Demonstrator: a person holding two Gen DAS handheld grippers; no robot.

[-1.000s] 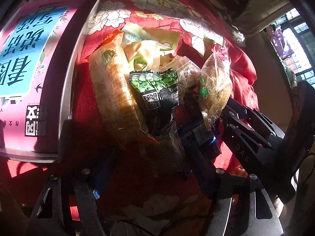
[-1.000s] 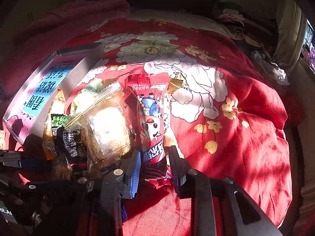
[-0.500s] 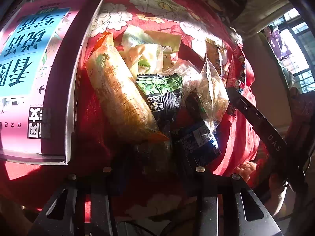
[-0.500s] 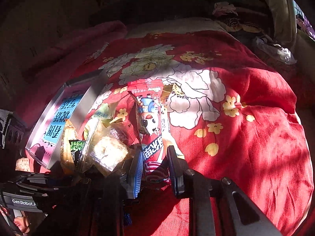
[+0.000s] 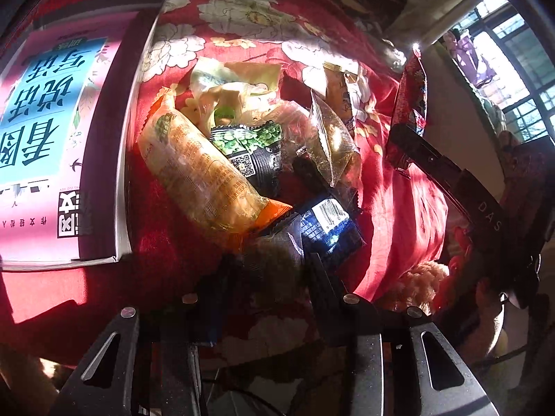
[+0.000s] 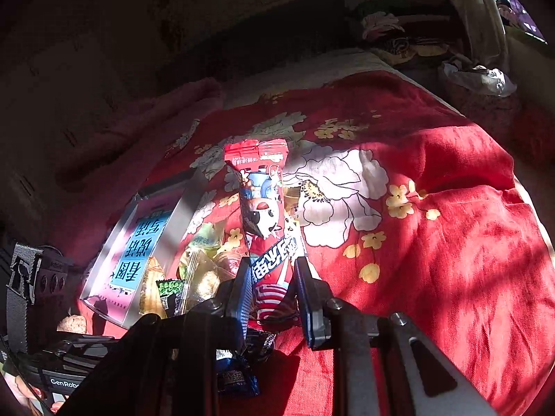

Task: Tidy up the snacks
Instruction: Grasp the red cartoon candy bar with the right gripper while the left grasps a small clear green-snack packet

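A pile of snack packets lies on a red floral blanket (image 5: 409, 208): a long orange packet (image 5: 201, 176), a green pea packet (image 5: 249, 149), a clear bag (image 5: 333, 145) and a dark blue packet (image 5: 327, 225). My left gripper (image 5: 270, 277) stands at the pile's near edge with its jaws around a dark packet (image 5: 274, 260) in shadow. My right gripper (image 6: 272, 298) is shut on a red cartoon snack packet (image 6: 265, 218) and holds it upright above the blanket; this packet also shows in the left wrist view (image 5: 409, 93).
A pink and blue book (image 5: 59, 138) lies left of the pile, also in the right wrist view (image 6: 138, 242). The blanket (image 6: 433, 242) stretches to the right. Dark wall and bedding lie behind. A window (image 5: 510, 55) is at the far right.
My right gripper has lifted the red cartoon packet up off the pile. My left gripper has drawn back a little and narrowed around the dark packet at the pile's near edge.
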